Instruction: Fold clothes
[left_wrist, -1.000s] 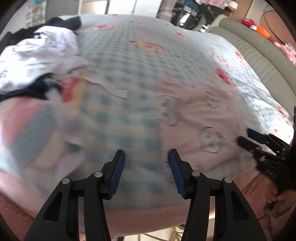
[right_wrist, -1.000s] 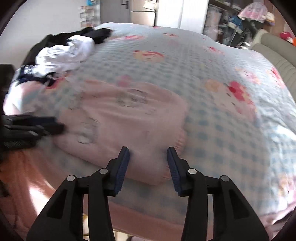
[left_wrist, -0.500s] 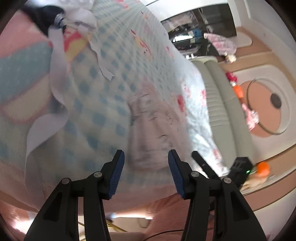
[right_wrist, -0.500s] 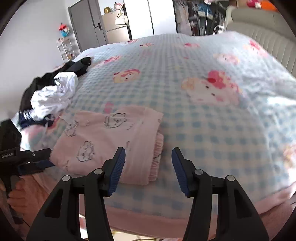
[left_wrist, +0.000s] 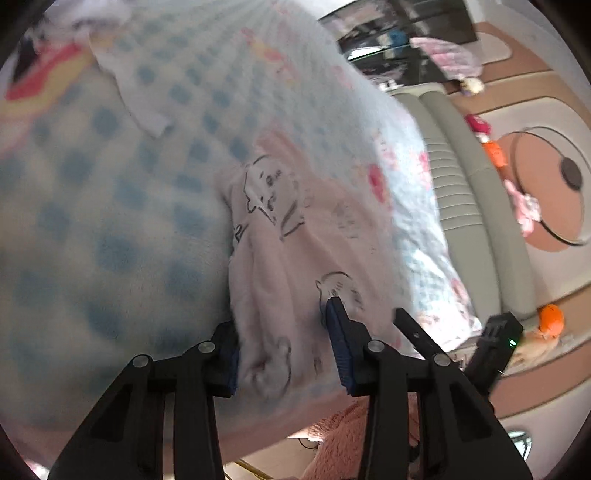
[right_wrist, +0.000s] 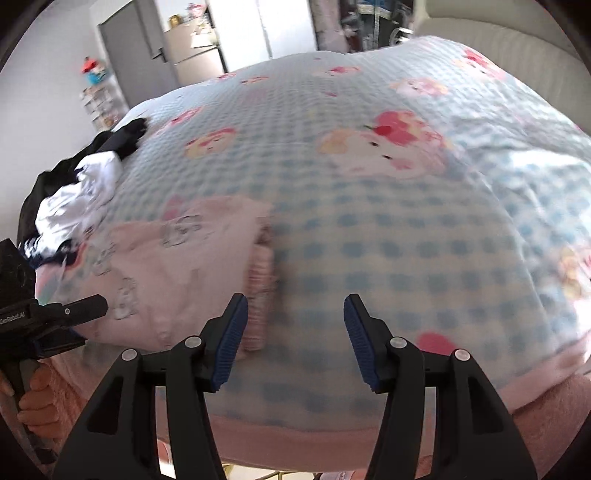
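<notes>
The pink garment (left_wrist: 295, 258), printed with line-drawn cartoon animals, lies near the front edge of the bed on the blue checked blanket (left_wrist: 110, 240). In the right wrist view it shows as a compact rectangle with stacked layers and a ribbed cuff or waistband along its right-hand edge (right_wrist: 260, 295), which indicates that at least one fold is already made.

The left gripper (left_wrist: 282, 343) is spread wide, and its two blue pads straddle the near end of the garment. Fabric sits between the pads, but they are not pressed together on it. The frame is blurred, so contact between the left pad and the cloth cannot be confirmed.

The right gripper (right_wrist: 293, 338) is also spread wide and holds nothing. It stands over bare blanket just to the right of the garment; its left pad (right_wrist: 231, 338) is close to the layered edge and may overlap it.

Task status, as a judgement:
1. This garment appears partly or nearly folded. A final fold, or a lift to set it aside, seems to remain.
2. A heap of black and white clothes (right_wrist: 77, 188) lies unfolded at the far left of the bed. A white strip of cloth (left_wrist: 142, 107) lies loose on the blanket near it. These items are still to be done.

The bulk of the task therefore appears outstanding.
</notes>
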